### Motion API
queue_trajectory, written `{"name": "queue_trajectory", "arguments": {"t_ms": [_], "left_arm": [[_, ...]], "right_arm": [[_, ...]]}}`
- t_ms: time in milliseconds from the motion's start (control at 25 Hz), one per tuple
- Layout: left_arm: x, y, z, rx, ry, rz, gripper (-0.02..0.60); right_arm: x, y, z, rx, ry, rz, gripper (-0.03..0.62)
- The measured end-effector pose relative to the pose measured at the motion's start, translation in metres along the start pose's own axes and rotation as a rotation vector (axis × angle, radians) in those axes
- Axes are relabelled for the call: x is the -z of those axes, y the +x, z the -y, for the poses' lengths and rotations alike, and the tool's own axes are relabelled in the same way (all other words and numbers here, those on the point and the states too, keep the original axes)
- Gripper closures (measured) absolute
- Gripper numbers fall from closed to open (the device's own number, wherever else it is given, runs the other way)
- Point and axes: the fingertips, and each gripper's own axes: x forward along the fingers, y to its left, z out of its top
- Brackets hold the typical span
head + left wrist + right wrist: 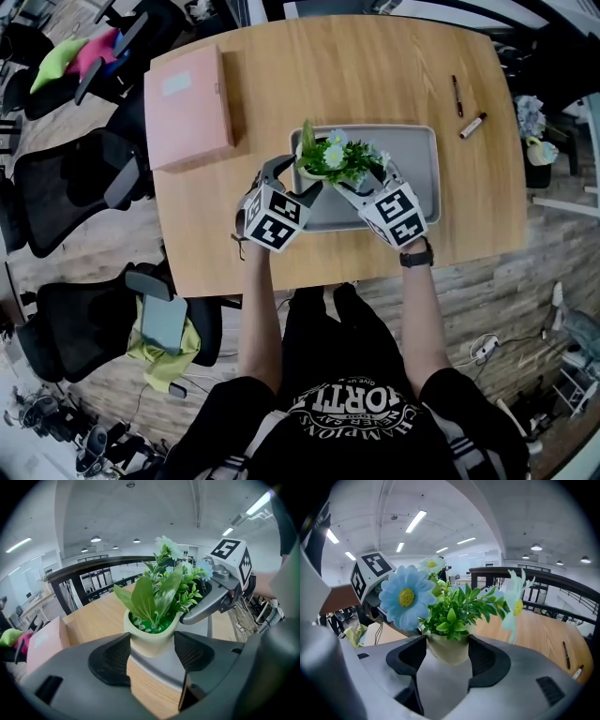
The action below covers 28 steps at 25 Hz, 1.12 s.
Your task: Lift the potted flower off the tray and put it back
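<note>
The potted flower (335, 157), a pale green pot with green leaves and blue-white blooms, is over the near left part of the grey tray (424, 159). My left gripper (295, 180) grips the pot from the left and my right gripper (367, 182) grips it from the right. In the left gripper view the pot (152, 641) sits between both pads of the left gripper (152, 657), with the tray (161, 670) just below. In the right gripper view the pot (447, 648) is likewise pinched by the right gripper (447, 657). Whether the pot's base touches the tray is hidden.
A pink box (187, 105) lies on the wooden table (375, 66) at the far left. Two markers (457, 95) (472, 125) lie at the right, beyond the tray. Office chairs (75, 187) stand along the table's left side.
</note>
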Motion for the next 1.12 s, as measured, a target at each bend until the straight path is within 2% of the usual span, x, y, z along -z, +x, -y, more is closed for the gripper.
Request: {"name": "queue_trajectory", "arguments": {"t_ms": [600,1120], "left_arm": [[0.023,0.037,-0.001,0.002,-0.018,0.004,0.275],[0.029,0.043,-0.002,-0.019,-0.053,0.024,0.282]], "right_arm": [[0.034,0.024,0.014,0.028,0.026,-0.02,0.298],[0.043,0.03,0.016,0.049,0.056,-0.041,0.303]]}}
